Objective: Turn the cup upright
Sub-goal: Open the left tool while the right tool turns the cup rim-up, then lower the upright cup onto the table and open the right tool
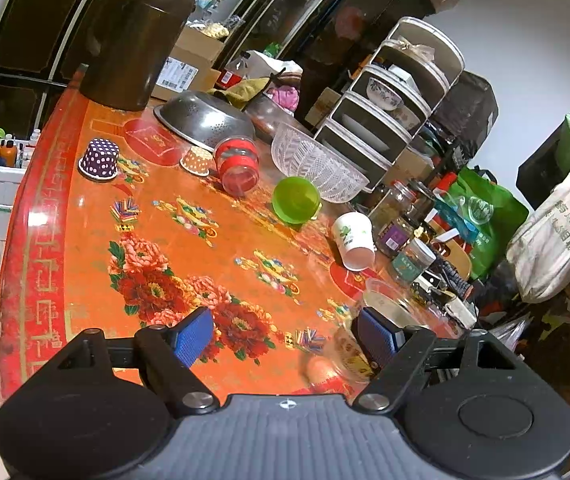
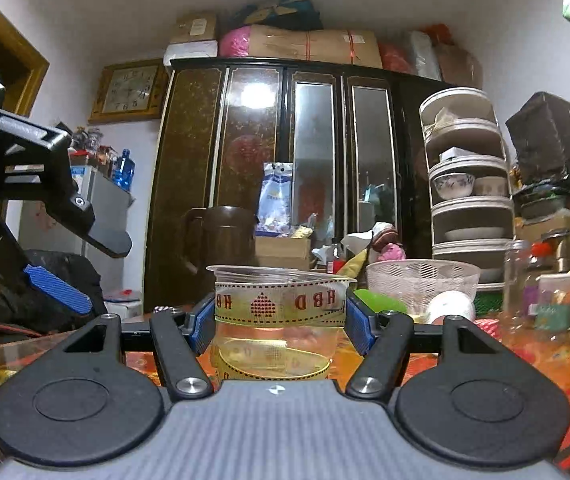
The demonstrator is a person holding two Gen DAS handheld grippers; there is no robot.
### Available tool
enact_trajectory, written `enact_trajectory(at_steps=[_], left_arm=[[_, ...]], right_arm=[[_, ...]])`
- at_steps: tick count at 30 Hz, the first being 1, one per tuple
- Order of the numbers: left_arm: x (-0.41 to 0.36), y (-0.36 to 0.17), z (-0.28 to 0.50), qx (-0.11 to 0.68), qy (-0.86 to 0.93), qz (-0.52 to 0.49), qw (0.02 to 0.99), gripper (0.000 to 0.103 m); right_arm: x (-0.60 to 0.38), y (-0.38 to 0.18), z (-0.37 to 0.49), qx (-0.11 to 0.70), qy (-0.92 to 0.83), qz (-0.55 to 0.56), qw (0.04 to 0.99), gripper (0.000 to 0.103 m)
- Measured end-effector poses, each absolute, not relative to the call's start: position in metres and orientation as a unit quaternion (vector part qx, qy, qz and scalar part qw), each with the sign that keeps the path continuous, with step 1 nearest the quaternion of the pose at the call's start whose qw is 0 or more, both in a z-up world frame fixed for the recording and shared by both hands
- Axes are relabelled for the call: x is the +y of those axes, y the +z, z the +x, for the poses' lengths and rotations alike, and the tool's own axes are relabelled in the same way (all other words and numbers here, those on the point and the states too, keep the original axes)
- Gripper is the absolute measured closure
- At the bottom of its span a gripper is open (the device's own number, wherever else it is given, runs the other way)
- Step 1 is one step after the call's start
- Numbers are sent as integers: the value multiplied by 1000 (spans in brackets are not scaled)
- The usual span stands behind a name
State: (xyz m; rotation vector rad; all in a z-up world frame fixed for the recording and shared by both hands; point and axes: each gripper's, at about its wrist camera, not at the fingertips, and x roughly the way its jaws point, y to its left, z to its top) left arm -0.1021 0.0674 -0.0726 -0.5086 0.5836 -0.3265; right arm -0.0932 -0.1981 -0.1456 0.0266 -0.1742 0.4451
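Note:
A clear plastic cup point(image 2: 281, 312) with a yellow "HBD" band stands upright, mouth up, on the red floral table point(image 1: 85, 216). My right gripper point(image 2: 280, 326) has its blue pads on both sides of the cup, shut on it. The same cup point(image 1: 369, 320) shows blurred in the left wrist view, behind my left gripper's right finger. My left gripper point(image 1: 285, 336) is open and empty above the table's near edge. It also shows at the left of the right wrist view point(image 2: 57, 288).
On the table lie a tipped white paper cup point(image 1: 353, 240), a green cup point(image 1: 296, 200), a red-banded jar point(image 1: 237, 164), an upside-down purple dotted cup point(image 1: 99, 158) and an orange one point(image 1: 197, 160). A glass bowl point(image 1: 317, 164), steel colander point(image 1: 205, 118), dark jug point(image 1: 133, 40) and jars point(image 1: 411, 256) stand behind.

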Motion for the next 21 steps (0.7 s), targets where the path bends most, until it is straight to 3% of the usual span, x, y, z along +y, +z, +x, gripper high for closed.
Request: enact_trajectory(at_steps=[21], left_arm=[[74, -81, -105, 280, -143, -258, 913, 20]], right_arm=[[-191, -157, -88, -49, 237, 14, 970, 34]])
